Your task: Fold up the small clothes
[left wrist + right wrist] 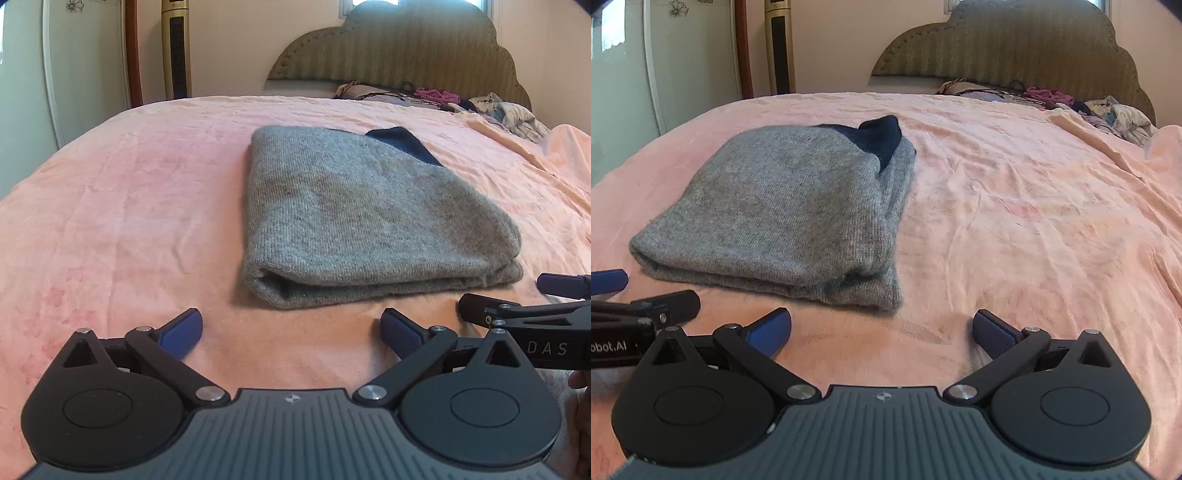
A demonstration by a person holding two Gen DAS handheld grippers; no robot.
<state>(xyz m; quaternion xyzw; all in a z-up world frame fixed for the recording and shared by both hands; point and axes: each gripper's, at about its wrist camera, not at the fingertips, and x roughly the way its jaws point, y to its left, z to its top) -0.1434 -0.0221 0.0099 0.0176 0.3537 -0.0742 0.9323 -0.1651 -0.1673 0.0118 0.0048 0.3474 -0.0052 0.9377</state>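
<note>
A grey knit garment (354,218) lies folded into a thick rectangle on the pink bedspread (129,206). A dark blue part (402,142) sticks out at its far end. It also shows in the right wrist view (783,210), left of centre, with the dark blue part (882,134) at its back. My left gripper (291,332) is open and empty, just short of the garment's near fold. My right gripper (882,332) is open and empty, near the garment's near right corner. The right gripper's fingers (491,306) show at the left view's right edge.
The pink bedspread (1034,206) stretches wide to the right of the garment. A pile of loose clothes (509,114) and a bag (358,90) lie by the padded headboard (406,48). A tower fan (176,48) and a door stand at the back left.
</note>
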